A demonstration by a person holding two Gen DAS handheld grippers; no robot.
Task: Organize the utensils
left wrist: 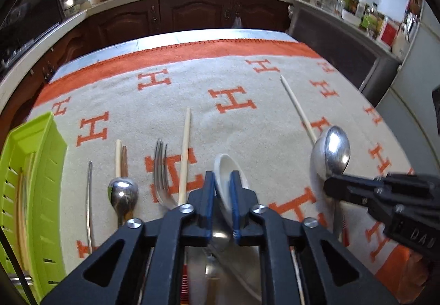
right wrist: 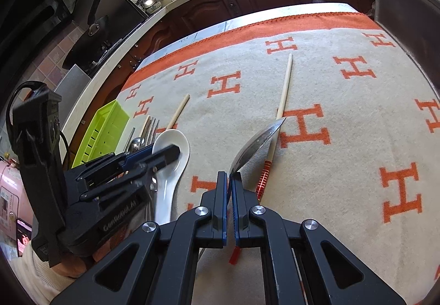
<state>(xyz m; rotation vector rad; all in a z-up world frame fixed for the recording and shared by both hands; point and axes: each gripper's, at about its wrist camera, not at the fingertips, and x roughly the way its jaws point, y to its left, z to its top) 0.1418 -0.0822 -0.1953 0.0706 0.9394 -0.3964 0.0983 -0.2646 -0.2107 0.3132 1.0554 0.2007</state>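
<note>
A white ceramic spoon [left wrist: 226, 164] lies on the beige cloth with orange H letters, and my left gripper [left wrist: 222, 176] is shut on the rim of its bowl. In the right wrist view the same left gripper [right wrist: 170, 152] reaches across the white spoon [right wrist: 168, 137]. My right gripper [right wrist: 229, 175] is shut on a metal spoon [right wrist: 255, 142], whose bowl tilts up above the cloth. From the left wrist view, the right gripper [left wrist: 332, 185] holds the metal spoon [left wrist: 337, 151] at the right.
A lime green basket [left wrist: 30, 167] stands at the cloth's left edge. Beside it lie a metal chopstick [left wrist: 88, 200], a small metal spoon [left wrist: 123, 192], a fork [left wrist: 161, 167] and a pale chopstick [left wrist: 185, 151]. Another chopstick [right wrist: 284, 85] lies under the held spoon. Dark cabinets stand behind.
</note>
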